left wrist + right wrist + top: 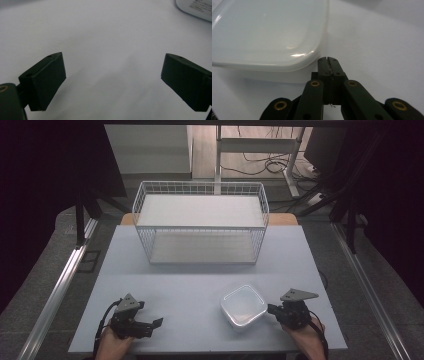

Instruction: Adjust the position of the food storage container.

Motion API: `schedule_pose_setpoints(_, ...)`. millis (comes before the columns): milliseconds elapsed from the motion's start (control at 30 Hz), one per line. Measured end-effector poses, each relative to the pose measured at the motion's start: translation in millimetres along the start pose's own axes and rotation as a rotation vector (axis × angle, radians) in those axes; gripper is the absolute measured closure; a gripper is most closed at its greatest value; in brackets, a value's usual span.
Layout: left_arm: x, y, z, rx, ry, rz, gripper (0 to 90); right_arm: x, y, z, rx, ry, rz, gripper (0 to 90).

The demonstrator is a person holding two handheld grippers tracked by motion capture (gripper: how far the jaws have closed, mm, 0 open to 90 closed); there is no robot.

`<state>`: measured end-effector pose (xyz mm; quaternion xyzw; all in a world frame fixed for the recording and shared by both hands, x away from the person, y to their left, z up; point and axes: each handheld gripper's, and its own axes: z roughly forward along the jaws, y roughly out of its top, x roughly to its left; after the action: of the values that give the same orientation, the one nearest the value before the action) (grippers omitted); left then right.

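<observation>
The right gripper (329,59) is seen clenched with nothing in it, just beside the translucent square lidded plastic container (243,305). The left gripper (112,80) is held released over the pale counter (190,275), at its near left.

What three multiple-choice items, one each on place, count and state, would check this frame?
1. Where does the plastic container sit?
A. inside the wire basket
B. on the table, beside the right gripper
C. on the floor

2. How many shelves does the wire basket hold?
A. one
B. two
C. four

3. How do the left gripper jaws stand?
A. wide apart, nothing between them
B. shut on the container
C. pressed together

Key: 1 B, the high view shows it on the table beside that gripper. 2 B, an upper and a lower board. 3 A, bare table shows between them.
</observation>
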<state>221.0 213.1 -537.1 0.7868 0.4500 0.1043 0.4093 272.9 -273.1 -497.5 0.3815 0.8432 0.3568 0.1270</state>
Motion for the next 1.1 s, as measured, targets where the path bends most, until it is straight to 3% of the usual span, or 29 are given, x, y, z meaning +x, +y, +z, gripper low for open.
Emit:
schedule_pose_setpoints(333, -7.9, 2.8, 2.2, 0.013, -0.055, 0.034, 5.8, 10.8, 1.4, 4.4, 0.023, 0.075, -0.008, 89.8)
schedule_pose_setpoints(433, -12.1, 4.6, 1.9, 0.009, -0.061, 0.054, 11.8, 19.1, 4.0, 7.9, 0.031, 0.107, -0.020, 89.8)
schedule_pose_setpoints(533, -16.7, 7.7, 2.0, -0.002, -0.088, 0.080, 25.1, 27.0, 7.2, 11.8, 0.031, 0.129, -0.026, 89.8)
schedule_pose_setpoints(567, -20.2, 10.8, 3.3, -0.013, -0.109, 0.092, 36.5, 30.7, 9.7, 14.7, 0.028, 0.145, -0.026, 89.8)
schedule_pose_setpoints(633, -21.7, 12.5, 4.8, -0.016, -0.121, 0.093, 41.0, 32.2, 10.9, 16.6, 0.028, 0.152, -0.026, 89.8)
schedule_pose_setpoints(833, -29.1, 28.0, 26.7, 0.004, -0.180, 0.074, 67.3, 34.9, 22.2, 31.4, 0.027, 0.135, -0.048, 89.8)
schedule_pose_setpoints(1100, -39.3, 39.9, 44.0, 0.022, -0.200, 0.073, 82.2, 40.9, 33.5, 43.2, 0.014, 0.143, -0.063, 89.8)
